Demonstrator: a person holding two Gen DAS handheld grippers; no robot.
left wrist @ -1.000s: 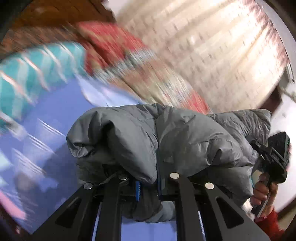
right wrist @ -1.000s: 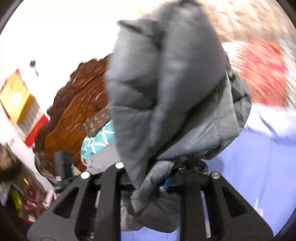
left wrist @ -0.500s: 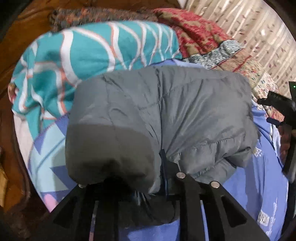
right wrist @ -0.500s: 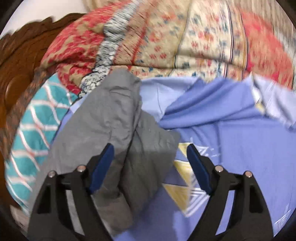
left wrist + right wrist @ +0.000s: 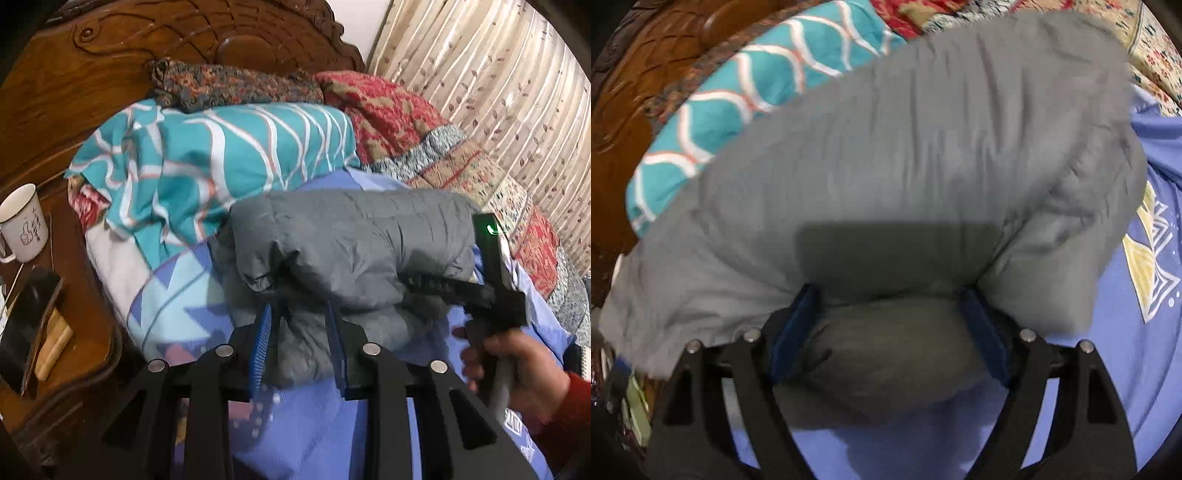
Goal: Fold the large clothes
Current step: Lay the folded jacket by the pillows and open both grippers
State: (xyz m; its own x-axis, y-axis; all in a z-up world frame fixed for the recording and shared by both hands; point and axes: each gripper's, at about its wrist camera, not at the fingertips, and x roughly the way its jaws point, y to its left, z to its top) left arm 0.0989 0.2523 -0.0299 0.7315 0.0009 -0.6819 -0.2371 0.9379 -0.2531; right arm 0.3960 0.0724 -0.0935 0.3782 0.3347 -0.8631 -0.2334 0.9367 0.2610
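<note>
Jacket (image 5: 354,240), grey and puffy, lies bunched in a thick roll on the blue sheet (image 5: 306,435) of the bed, just in front of the teal pillow (image 5: 207,155). The left hand-held gripper (image 5: 301,343) points forward and a bit down at the near edge of the roll. Its two blue pads (image 5: 260,343) stand apart, with a fold of the jacket sitting between them; the pads look loose on the cloth and not squeezed tight. The right hand-held gripper (image 5: 886,325) comes at the roll from the right side. In the left wrist view its black body shows beside the jacket, tipped toward it, with a green light on top, and the person's hand (image 5: 517,365) in a red sleeve wraps around its handle. In the right wrist view its blue pads (image 5: 794,332) are spread wide, one on each side of a fat grey fold, and the jacket fills most of the picture. This view is blurry, so I cannot tell if the pads press the cloth. Behind the pillow stands the carved wooden headboard (image 5: 110,66). A red quilt (image 5: 388,110) lies to the right of the pillow, by the curtain (image 5: 498,74). A white mug (image 5: 24,221) sits on the nightstand (image 5: 85,332) to the left of the bed.
</note>
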